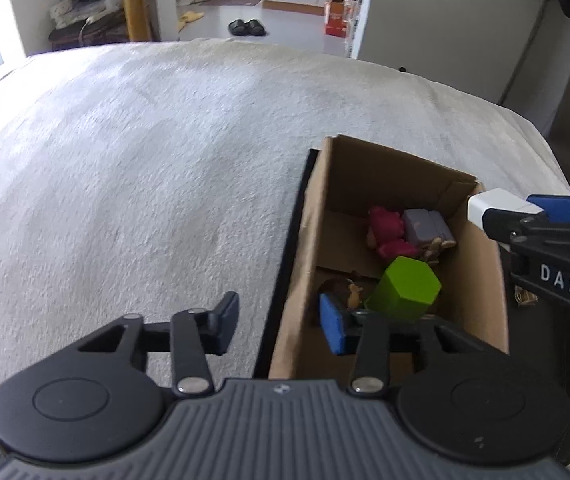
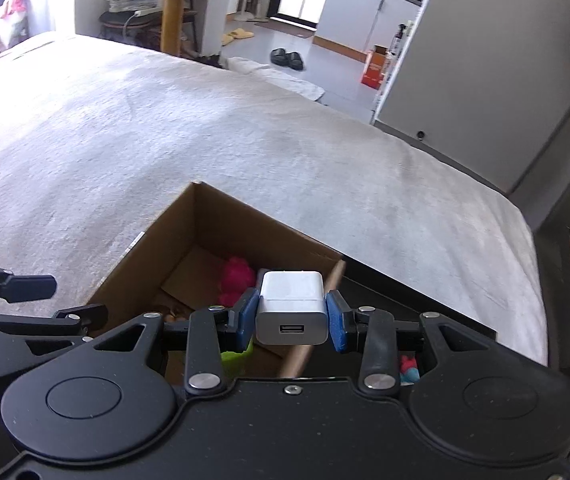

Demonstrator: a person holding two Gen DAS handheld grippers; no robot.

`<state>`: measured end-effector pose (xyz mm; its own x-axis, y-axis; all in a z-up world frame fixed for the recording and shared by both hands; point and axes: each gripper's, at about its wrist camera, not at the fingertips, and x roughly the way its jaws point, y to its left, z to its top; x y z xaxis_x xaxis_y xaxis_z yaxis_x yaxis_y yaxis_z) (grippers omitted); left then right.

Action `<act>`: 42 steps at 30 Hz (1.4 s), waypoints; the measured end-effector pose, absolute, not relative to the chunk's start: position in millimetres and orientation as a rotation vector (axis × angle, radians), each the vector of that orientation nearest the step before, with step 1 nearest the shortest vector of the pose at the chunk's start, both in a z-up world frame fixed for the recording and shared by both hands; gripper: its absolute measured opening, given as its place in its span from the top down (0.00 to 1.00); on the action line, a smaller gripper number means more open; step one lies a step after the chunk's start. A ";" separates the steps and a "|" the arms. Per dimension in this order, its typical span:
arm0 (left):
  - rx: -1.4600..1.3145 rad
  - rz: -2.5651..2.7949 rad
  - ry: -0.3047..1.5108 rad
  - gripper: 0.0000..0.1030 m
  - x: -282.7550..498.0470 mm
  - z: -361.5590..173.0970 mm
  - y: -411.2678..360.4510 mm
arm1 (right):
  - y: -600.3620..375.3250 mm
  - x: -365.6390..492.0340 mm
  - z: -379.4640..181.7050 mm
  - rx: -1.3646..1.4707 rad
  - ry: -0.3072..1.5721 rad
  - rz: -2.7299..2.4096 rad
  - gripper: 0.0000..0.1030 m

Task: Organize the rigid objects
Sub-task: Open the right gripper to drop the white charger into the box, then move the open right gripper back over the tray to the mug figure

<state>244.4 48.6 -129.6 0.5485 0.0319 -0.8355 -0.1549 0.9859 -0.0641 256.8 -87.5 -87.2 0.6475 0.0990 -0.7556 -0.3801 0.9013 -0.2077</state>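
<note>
An open cardboard box (image 1: 365, 168) sits on the bed; inside lie a pink toy (image 1: 389, 232), a grey-purple block (image 1: 425, 226), a green hexagonal block (image 1: 405, 290) and a small brown figure (image 1: 345, 292). My left gripper (image 1: 281, 320) straddles the box's near left wall, one finger outside and the blue-padded one inside; its pads stand apart from the wall. My right gripper (image 2: 292, 312) is shut on a white USB charger (image 2: 292, 308) and holds it over the box's (image 2: 225, 216) right rim. The left wrist view shows the charger (image 1: 485, 204) at that rim.
The box rests on a pale, textured bed cover (image 1: 145, 160), beside a flat black surface (image 2: 405, 312) with a small red and blue toy (image 2: 409, 368). The bed's right edge drops off near the box. Slippers (image 1: 247, 27) and an orange carton (image 1: 335, 16) lie on the far floor.
</note>
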 end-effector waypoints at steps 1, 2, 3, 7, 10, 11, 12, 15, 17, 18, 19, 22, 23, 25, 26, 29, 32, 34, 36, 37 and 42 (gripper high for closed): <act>-0.154 0.110 0.989 0.63 244.8 -129.4 52.3 | -84.2 258.7 -88.4 -0.372 0.827 0.290 0.65; -0.178 0.104 0.994 0.65 245.5 -129.4 55.3 | -80.3 260.8 -89.4 -0.375 0.828 0.303 0.65; -0.192 0.102 0.995 0.67 245.2 -128.9 56.3 | -77.2 262.6 -90.2 -0.378 0.829 0.313 0.65; -0.217 0.105 0.993 0.74 241.0 -128.1 54.0 | -65.7 272.0 -94.0 -0.381 0.842 0.356 0.65; -0.241 0.093 1.003 0.81 240.9 -130.0 55.3 | -61.8 277.5 -89.5 -0.353 0.853 0.371 0.64; -0.243 0.091 1.004 0.84 241.6 -129.7 54.9 | -61.3 277.1 -87.9 -0.352 0.846 0.371 0.63; -0.245 0.085 1.005 0.87 242.1 -129.4 54.1 | -61.6 276.5 -85.6 -0.347 0.838 0.376 0.61; -0.227 0.084 1.006 0.92 242.5 -128.6 49.0 | -66.2 275.1 -83.7 -0.328 0.840 0.379 0.61; -0.224 0.082 1.007 0.94 242.1 -128.1 47.1 | -70.8 273.8 -83.8 -0.325 0.840 0.372 0.61; -0.221 0.082 1.004 0.94 241.6 -127.9 46.6 | -73.5 273.1 -84.1 -0.322 0.842 0.369 0.61; -0.218 0.084 1.004 0.94 241.3 -127.8 45.9 | -76.8 271.3 -84.3 -0.318 0.844 0.365 0.61; -0.217 0.099 1.011 0.94 241.8 -127.3 45.8 | -85.2 265.1 -84.1 -0.322 0.843 0.354 0.60; -0.210 0.111 1.015 0.92 242.4 -126.3 44.7 | -88.5 263.4 -84.1 -0.320 0.843 0.349 0.60; -0.186 0.124 1.015 0.90 241.7 -123.8 40.7 | -96.4 260.9 -84.1 -0.308 0.848 0.343 0.60; -0.171 0.122 1.016 0.90 241.1 -122.6 37.7 | -100.0 259.6 -83.7 -0.302 0.850 0.339 0.60; -0.169 0.112 1.021 0.89 238.8 -119.3 34.0 | -109.2 254.3 -82.2 -0.291 0.844 0.328 0.60; -0.140 0.143 1.018 0.83 236.8 -114.8 30.3 | -117.7 249.3 -79.7 -0.279 0.835 0.319 0.59; -0.111 0.162 1.013 0.68 236.0 -111.6 26.9 | -124.3 245.2 -78.3 -0.267 0.828 0.313 0.59; -0.091 0.175 0.993 0.53 233.3 -107.4 24.1 | -131.5 241.7 -78.2 -0.254 0.826 0.305 0.59; -0.083 0.179 0.985 0.52 232.2 -105.4 22.4 | -134.7 239.9 -78.6 -0.249 0.826 0.302 0.59; -0.039 0.160 0.967 0.46 227.5 -98.6 8.1 | -150.9 230.8 -82.3 -0.221 0.824 0.287 0.57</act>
<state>227.5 8.1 -98.6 0.5566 0.1177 -0.8224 -0.1526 0.9876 0.0380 230.8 -150.9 -82.3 0.6442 0.1648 -0.7469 -0.3352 0.9386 -0.0820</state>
